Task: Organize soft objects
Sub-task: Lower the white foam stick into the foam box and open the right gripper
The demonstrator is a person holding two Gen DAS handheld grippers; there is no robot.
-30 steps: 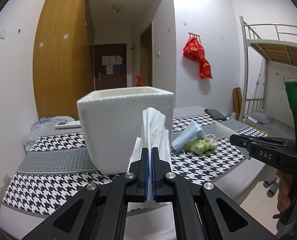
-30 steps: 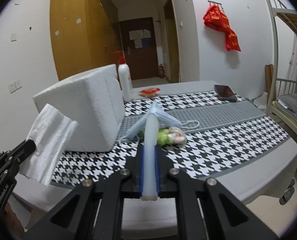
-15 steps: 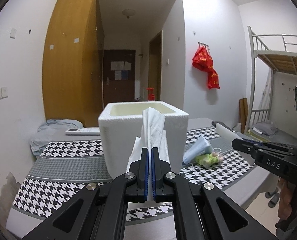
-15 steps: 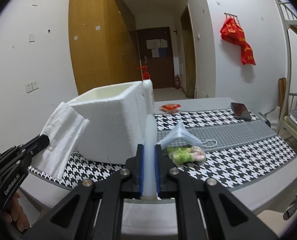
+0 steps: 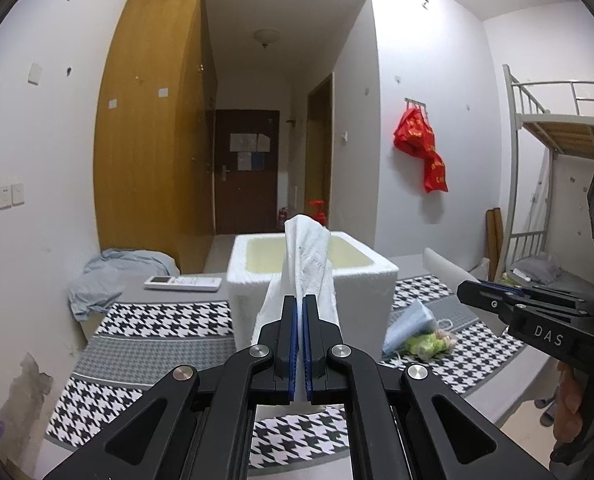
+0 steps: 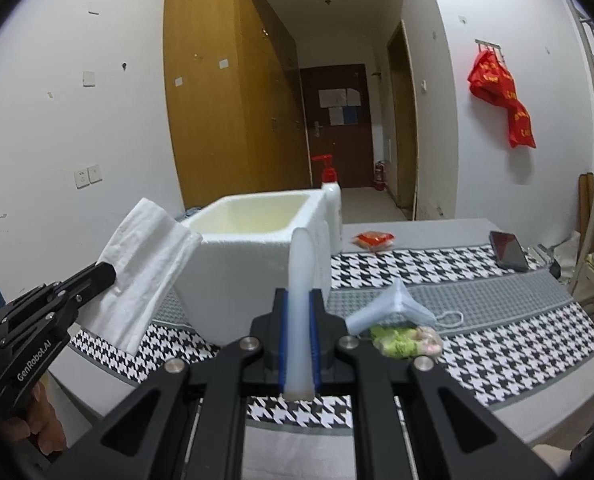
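Left tool (image 5: 300, 344) is clamped on a white tissue (image 5: 307, 264), frame centre, before the foam box (image 5: 361, 280). Right tool (image 6: 299, 344) pinches a white foam strip (image 6: 302, 280). A face mask (image 6: 389, 308) lies lower right on the table (image 6: 497, 320).

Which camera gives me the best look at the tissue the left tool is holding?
The right wrist view: the tissue shows side-on, hanging from the left tool. The left wrist view shows it edge-on, partly behind that tool's fingers.

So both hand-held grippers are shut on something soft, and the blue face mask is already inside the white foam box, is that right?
Not quite. The right wrist view shows the blue face mask lying on the checkered table beside the white foam box, not inside it. The left hand-held gripper and right hand-held gripper are shut on soft items.
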